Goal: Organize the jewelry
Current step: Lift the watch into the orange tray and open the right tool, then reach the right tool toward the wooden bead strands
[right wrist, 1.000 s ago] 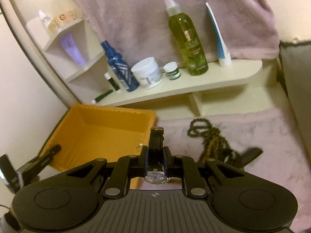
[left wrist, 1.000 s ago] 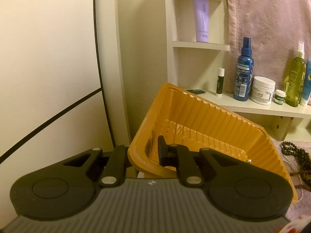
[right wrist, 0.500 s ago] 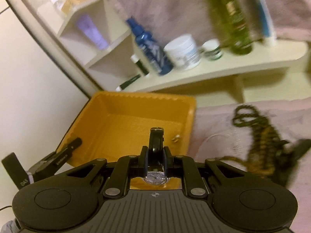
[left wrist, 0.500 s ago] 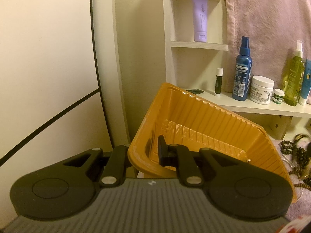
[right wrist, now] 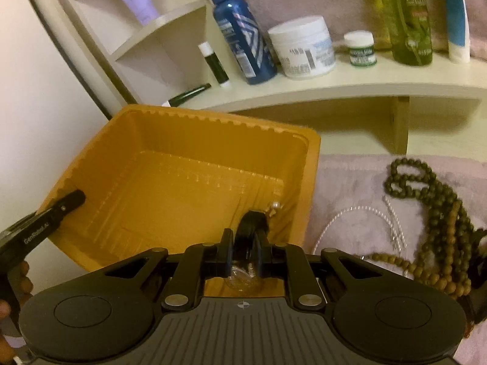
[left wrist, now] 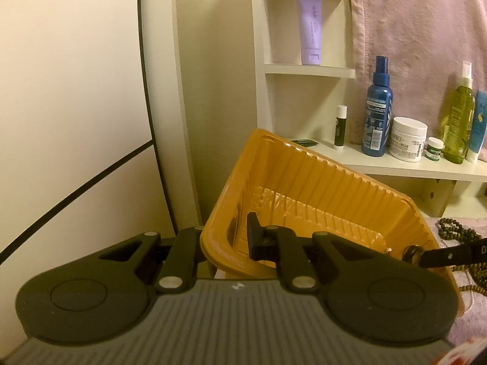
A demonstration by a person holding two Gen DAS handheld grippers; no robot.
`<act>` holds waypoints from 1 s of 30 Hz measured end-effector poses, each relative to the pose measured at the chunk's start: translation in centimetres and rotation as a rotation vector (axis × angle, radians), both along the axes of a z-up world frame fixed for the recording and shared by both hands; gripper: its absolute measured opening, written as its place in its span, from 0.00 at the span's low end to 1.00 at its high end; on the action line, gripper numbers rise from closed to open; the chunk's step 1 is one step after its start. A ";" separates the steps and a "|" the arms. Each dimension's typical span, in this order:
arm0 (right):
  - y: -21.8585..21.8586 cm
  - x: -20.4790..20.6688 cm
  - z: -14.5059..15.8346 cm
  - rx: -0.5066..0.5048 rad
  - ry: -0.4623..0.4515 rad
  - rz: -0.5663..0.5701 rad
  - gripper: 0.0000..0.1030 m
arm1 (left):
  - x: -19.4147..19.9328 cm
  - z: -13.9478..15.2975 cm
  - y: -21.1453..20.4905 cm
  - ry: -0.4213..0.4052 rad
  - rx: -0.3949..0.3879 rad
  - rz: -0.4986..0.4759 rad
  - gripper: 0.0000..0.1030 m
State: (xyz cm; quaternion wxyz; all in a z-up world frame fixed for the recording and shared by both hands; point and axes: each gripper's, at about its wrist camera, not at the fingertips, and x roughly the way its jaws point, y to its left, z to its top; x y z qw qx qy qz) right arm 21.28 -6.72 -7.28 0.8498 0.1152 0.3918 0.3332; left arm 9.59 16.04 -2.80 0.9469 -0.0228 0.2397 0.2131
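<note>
Left gripper (left wrist: 226, 240) clamped on orange tray (right wrist: 194, 149) rim, tilting it; right gripper (right wrist: 243, 251) pinching black watch (right wrist: 251, 228) inside tray, beside pearl earring (right wrist: 275, 206).

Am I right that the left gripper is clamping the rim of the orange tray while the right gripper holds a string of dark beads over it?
Not quite. The left gripper does clamp the orange tray by its rim, but the right gripper holds a wristwatch, not beads. The right wrist view shows the dark beads lying on the pink cloth beside the tray.
</note>
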 end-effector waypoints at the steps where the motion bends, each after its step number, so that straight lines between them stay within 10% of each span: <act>1: 0.0 -0.1 0.1 0.001 -0.013 -0.005 0.15 | 0.0 0.0 0.0 0.001 0.004 -0.002 0.12; 9: -4.2 -2.8 1.8 0.098 -0.093 -0.069 0.42 | 0.1 0.0 -0.1 0.002 0.008 0.001 0.12; 30: -11.2 -6.1 -2.0 -0.161 -0.116 -0.100 0.42 | 0.1 0.0 -0.1 0.002 0.019 -0.003 0.12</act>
